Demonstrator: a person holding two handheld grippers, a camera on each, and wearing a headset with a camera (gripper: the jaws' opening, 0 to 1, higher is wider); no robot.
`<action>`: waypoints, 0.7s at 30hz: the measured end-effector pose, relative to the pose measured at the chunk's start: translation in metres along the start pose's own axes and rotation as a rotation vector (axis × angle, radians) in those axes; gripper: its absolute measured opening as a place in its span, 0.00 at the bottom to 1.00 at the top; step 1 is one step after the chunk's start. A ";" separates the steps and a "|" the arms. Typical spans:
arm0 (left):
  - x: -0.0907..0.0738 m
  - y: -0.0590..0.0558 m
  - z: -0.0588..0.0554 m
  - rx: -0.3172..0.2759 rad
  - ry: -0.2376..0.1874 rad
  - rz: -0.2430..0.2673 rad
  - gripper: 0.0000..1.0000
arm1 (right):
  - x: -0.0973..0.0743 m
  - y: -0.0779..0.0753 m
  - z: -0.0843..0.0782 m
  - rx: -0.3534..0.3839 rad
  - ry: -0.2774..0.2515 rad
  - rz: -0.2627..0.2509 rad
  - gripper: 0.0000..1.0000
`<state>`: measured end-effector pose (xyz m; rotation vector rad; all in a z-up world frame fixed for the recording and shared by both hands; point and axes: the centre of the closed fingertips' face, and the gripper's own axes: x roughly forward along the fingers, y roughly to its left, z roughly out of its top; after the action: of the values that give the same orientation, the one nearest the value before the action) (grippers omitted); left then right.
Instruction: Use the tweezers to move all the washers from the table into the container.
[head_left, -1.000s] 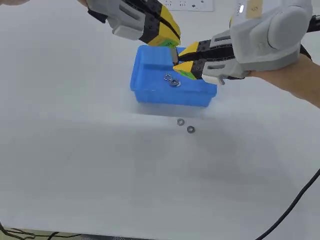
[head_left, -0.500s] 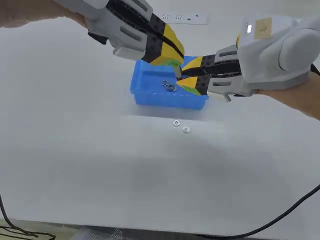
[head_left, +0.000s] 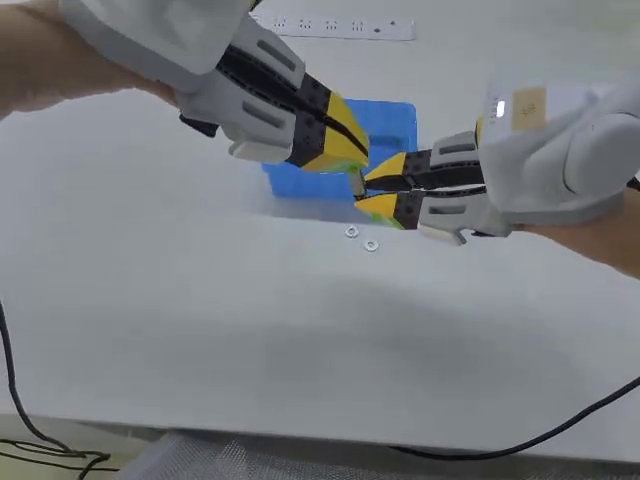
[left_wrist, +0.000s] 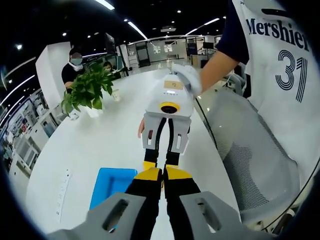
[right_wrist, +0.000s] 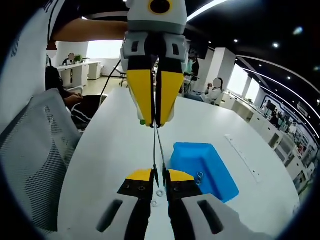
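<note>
Thin metal tweezers run between my two grippers, which face each other tip to tip. My right gripper is shut on one end. My left gripper, seen from the front as the left gripper, is shut on the other end. Two washers lie on the white table just in front of the tips, also seen as washers below my right jaws. The blue container sits behind, with washers inside it.
A white power strip lies at the table's far edge. A black cable trails over the near right of the table. A potted plant stands far off, and people sit in the background.
Both grippers, still tip to tip, have come off the container's middle toward its near edge, closer to the two washers on the table. The head camera has also shifted.
</note>
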<state>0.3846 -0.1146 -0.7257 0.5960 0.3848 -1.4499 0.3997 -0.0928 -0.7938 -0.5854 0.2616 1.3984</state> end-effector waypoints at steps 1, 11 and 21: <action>0.000 0.000 -0.001 -0.001 0.000 0.000 0.05 | 0.000 0.001 -0.001 0.002 0.001 0.002 0.11; 0.012 -0.006 -0.013 -0.045 -0.019 -0.002 0.06 | 0.002 0.011 -0.013 0.031 0.013 0.022 0.11; 0.029 -0.004 -0.027 -0.074 -0.026 -0.014 0.06 | 0.005 0.012 -0.032 0.066 0.034 0.026 0.11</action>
<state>0.3866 -0.1214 -0.7649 0.5152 0.4208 -1.4493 0.3945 -0.1043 -0.8257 -0.5530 0.3420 1.4002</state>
